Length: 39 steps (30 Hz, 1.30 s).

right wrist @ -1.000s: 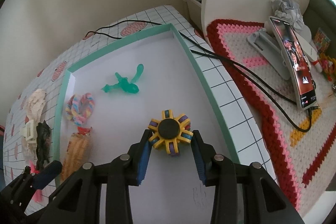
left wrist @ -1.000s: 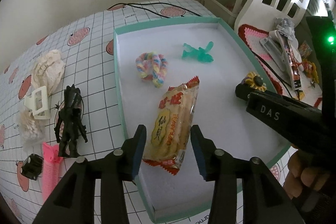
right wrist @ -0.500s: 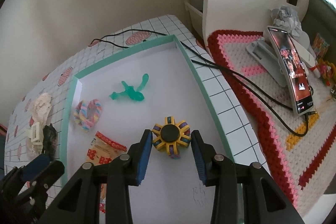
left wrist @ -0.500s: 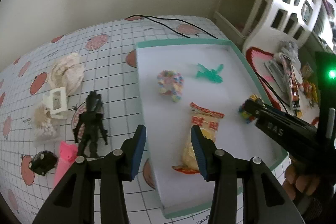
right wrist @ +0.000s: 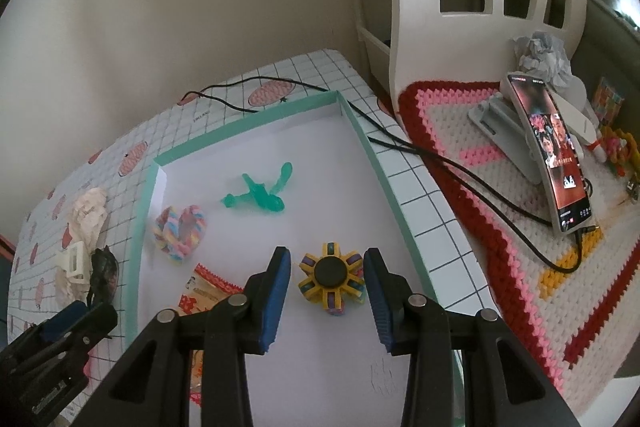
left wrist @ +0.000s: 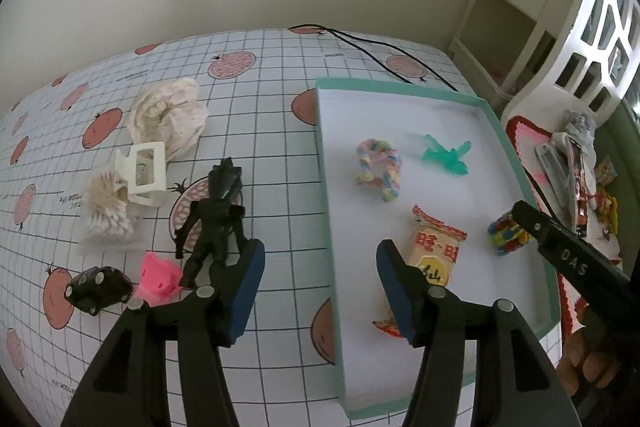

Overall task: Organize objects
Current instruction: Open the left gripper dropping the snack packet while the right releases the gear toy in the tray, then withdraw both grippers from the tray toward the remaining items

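Tray (left wrist: pixel 516 163) holds braided loop (left wrist: pixel 378 167), toy plane (left wrist: pixel 446 155), snack packet (left wrist: pixel 434 251), spinner (right wrist: pixel 331 277); figurine (left wrist: pixel 212 223), toy car (left wrist: pixel 98 289) lie left of it.

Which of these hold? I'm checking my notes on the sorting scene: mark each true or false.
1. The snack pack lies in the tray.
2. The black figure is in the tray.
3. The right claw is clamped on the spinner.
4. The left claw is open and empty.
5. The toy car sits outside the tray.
1. True: the snack pack lies in the tray.
2. False: the black figure is on the tablecloth, left of the tray.
3. False: the right claw is open around the spinner, with gaps either side.
4. True: the left claw holds nothing.
5. True: the toy car sits on the tablecloth.
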### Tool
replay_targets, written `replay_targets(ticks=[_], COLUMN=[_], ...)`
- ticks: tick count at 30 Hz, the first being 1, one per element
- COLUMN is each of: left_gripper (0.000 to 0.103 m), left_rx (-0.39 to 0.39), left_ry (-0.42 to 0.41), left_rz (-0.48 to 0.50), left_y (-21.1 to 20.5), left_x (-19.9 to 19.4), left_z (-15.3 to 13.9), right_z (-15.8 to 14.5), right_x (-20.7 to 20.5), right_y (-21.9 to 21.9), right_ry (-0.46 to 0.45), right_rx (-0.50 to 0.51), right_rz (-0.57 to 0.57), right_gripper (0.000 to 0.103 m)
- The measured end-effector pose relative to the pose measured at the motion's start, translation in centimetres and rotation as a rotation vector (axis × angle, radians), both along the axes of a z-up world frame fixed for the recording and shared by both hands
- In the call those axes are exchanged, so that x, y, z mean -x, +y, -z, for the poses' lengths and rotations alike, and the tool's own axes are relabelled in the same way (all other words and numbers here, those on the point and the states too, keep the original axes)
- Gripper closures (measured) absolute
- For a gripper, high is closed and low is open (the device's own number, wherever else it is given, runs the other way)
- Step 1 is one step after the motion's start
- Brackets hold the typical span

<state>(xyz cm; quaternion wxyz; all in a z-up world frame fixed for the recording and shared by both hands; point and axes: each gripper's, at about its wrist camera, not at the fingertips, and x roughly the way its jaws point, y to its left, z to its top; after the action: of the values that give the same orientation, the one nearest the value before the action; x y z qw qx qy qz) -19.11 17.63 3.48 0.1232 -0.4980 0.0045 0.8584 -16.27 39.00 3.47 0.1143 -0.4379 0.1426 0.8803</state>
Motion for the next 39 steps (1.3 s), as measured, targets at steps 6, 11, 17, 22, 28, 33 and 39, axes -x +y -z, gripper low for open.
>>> replay_targets(ticks=[6,11,17,22,28,33,39], left_gripper=[0.026,0.017,0.005,0.004,0.000,0.000,0.000], left_rx=[-0.023,-0.023,-0.017,-0.023,-0.025,-0.013,-0.015], left_ry=[0.000,0.008,0.017,0.034,0.044,0.054,0.065], left_rz=[-0.027,-0.039,-0.068,-0.117,-0.159,-0.182,-0.214], left_y=[-0.7,-1.0,-1.4,-2.2,-2.9,-3.2,-3.9], left_x=[0.1,0.2,0.2,0.3,0.4,0.4,0.5], left_z=[0.0,-0.1,0.1,-0.1,-0.1,-0.1,-0.3], right_z=[-0.4,-0.3,-0.1,0.0,0.0,0.1,0.1], right_x=[-0.1,0.0,-0.2,-0.1,0.0,0.0,0.0], right_y=[-0.2,-0.4,-0.4,-0.9,-1.8,-2.2,-2.4], right_ry=[0.023,0.020,0.019,0.019,0.021,0.019,0.024], right_rx=[-0.004,-0.011,-0.007,0.001,-0.014,-0.017,-0.027], right_rz=[-0.007,-0.012,-0.020,-0.056,-0.098,-0.112,-0.128], right_gripper=[0.062,0.062,0.050,0.037,0.023,0.014,0.002])
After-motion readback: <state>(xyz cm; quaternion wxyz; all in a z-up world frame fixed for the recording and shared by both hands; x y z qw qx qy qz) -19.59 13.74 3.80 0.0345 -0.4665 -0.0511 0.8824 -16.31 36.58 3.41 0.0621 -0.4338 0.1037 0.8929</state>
